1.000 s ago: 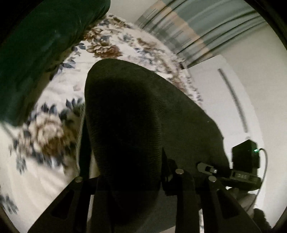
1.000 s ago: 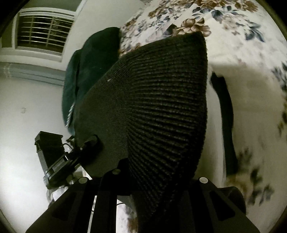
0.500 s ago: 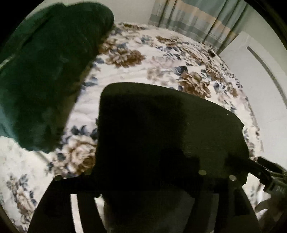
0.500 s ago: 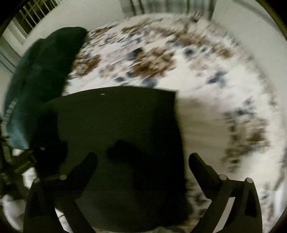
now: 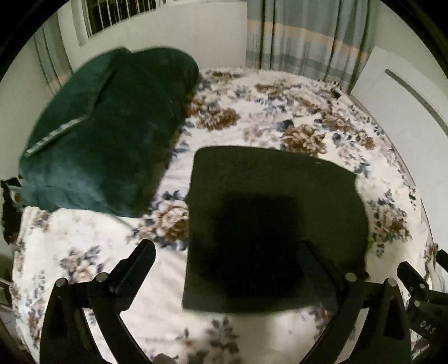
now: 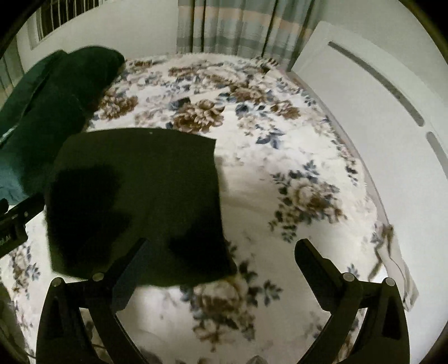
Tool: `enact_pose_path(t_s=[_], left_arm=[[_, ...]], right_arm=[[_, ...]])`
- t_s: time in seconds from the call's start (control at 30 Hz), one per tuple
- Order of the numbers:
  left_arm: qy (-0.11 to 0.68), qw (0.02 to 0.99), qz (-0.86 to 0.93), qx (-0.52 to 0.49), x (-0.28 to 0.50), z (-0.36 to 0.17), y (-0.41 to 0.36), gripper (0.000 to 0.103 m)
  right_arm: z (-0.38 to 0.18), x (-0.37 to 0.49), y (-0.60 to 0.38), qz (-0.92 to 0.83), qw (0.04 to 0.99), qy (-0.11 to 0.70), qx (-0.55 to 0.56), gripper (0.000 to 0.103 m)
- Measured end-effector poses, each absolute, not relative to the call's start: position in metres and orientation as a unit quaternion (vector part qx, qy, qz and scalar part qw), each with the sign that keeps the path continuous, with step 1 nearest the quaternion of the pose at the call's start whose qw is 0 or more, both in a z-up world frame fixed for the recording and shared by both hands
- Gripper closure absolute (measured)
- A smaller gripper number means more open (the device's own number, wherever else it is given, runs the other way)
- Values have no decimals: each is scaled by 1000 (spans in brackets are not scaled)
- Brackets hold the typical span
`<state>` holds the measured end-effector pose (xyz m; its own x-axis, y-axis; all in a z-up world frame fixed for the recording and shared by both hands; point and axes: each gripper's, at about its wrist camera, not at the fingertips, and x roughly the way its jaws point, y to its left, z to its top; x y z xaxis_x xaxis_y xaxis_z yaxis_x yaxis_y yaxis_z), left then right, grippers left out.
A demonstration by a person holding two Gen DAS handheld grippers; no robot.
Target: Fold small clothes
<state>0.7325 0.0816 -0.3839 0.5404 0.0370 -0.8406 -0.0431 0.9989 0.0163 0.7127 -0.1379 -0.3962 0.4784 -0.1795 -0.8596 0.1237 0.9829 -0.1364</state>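
Note:
A dark knitted garment (image 5: pixel 274 224) lies flat on the floral bedspread (image 5: pixel 280 117), folded into a rough rectangle. It also shows in the right wrist view (image 6: pixel 140 201), left of centre. My left gripper (image 5: pixel 226 249) is open and empty above the garment's near edge. My right gripper (image 6: pixel 221 246) is open and empty, its left finger (image 6: pixel 134 263) over the garment's near right corner. The right gripper's body shows at the left wrist view's lower right (image 5: pixel 420 296).
A dark green folded blanket (image 5: pixel 106 134) lies on the bed at the left, close to the garment. Striped curtains (image 5: pixel 305 36) hang behind the bed. A white panel (image 6: pixel 378 92) borders the bed's right side. A barred window (image 5: pixel 117 14) is at top left.
Both grippers were shut on the dark garment and held it up. They laid it flat on the bed, let go, opened and pulled back.

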Motion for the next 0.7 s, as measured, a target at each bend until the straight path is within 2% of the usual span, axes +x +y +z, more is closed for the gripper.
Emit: enact_pose_path(t_s=[0.37, 0.7], left_arm=[[424, 906, 6, -2, 579, -243, 54, 0], [386, 923, 15, 1, 469, -148, 48, 0]], right_arm=[[-238, 549, -147, -101, 899, 424, -39, 0], [-111, 413, -143, -79, 927, 364, -33, 0]])
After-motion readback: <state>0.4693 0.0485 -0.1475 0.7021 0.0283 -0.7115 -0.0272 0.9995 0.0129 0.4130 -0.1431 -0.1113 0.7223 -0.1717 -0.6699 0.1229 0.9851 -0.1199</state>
